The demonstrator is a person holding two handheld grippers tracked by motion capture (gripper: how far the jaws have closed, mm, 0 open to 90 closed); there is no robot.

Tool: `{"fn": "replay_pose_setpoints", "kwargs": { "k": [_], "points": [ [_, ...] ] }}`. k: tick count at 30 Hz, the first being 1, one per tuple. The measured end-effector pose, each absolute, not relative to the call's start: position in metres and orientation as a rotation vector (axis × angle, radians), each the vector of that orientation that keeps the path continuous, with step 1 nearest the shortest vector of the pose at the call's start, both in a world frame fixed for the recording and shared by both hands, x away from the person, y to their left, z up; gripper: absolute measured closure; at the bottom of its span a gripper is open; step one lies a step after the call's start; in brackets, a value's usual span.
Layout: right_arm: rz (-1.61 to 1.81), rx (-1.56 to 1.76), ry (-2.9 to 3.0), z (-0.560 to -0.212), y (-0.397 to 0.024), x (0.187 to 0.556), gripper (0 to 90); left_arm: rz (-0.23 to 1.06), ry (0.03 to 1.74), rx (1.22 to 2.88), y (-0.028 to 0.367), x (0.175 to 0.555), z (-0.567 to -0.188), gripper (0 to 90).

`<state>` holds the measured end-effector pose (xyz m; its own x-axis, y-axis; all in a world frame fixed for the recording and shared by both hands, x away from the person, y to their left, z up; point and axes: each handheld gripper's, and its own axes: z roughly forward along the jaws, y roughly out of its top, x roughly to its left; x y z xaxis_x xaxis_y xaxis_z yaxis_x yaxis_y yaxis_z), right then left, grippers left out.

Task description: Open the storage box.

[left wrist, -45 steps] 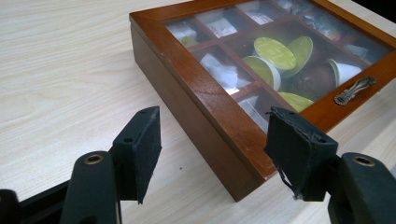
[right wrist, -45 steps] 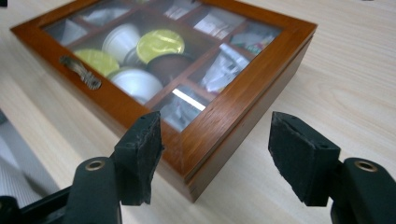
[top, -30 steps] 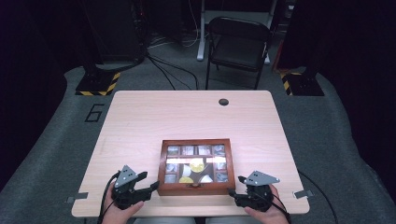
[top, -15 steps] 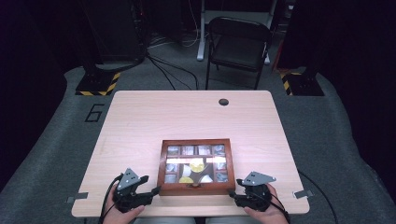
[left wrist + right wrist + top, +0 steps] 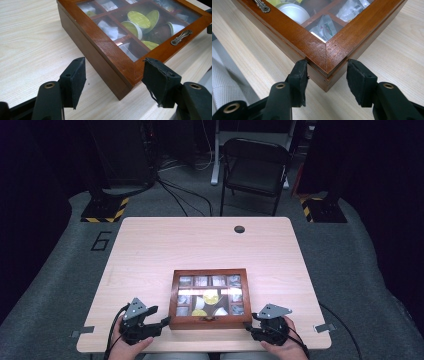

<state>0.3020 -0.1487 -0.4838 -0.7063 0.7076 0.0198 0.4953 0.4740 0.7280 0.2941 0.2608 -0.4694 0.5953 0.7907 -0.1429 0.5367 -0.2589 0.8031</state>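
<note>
I find the wooden box (image 5: 210, 299) at the table's near edge, squarely between both grippers: right gripper (image 5: 327, 72) has just been closing, pads clamping its near-right corner; left gripper (image 5: 113, 75) straddles the near-left corner, half-open, not touching.

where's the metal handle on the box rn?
High view: the metal handle sits mid front rail of the wooden box, on the person's side, between the left gripper and right gripper.

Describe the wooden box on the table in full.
The wooden box is flat and reddish-brown with a glass-paned lid, shut, bearing a small metal handle. Inside are compartments with yellow-lidded pods and packets. It lies on the table near the front edge. The right gripper clamps one front corner; the left gripper straddles the other.
</note>
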Motion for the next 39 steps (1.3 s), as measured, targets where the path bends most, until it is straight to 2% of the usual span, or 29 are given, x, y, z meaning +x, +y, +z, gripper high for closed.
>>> {"fn": "replay_pose_setpoints", "kwargs": {
  "k": [16, 22, 26, 33, 39],
  "points": [
    [1.174, 1.043, 2.368, -0.472, -0.151, 0.301, 53.7, 0.324, 1.006, 1.936, 0.259, 0.28, -0.462, 35.3],
    [1.209, 1.058, 2.347, -0.468, -0.152, 0.301, 53.5, 0.323, 0.996, 1.992, 0.252, 0.283, -0.467, 38.0],
    [1.225, 1.062, 2.331, -0.466, -0.153, 0.301, 53.0, 0.307, 0.998, 1.985, 0.247, 0.286, -0.469, 43.3],
    [1.243, 1.071, 2.326, -0.464, -0.154, 0.302, 53.0, 0.347, 0.985, 2.024, 0.234, 0.292, -0.472, 48.1],
    [1.243, 1.061, 2.32, -0.463, -0.155, 0.302, 53.4, 0.399, 0.993, 2.007, 0.229, 0.298, -0.472, 48.5]
  ]
}}
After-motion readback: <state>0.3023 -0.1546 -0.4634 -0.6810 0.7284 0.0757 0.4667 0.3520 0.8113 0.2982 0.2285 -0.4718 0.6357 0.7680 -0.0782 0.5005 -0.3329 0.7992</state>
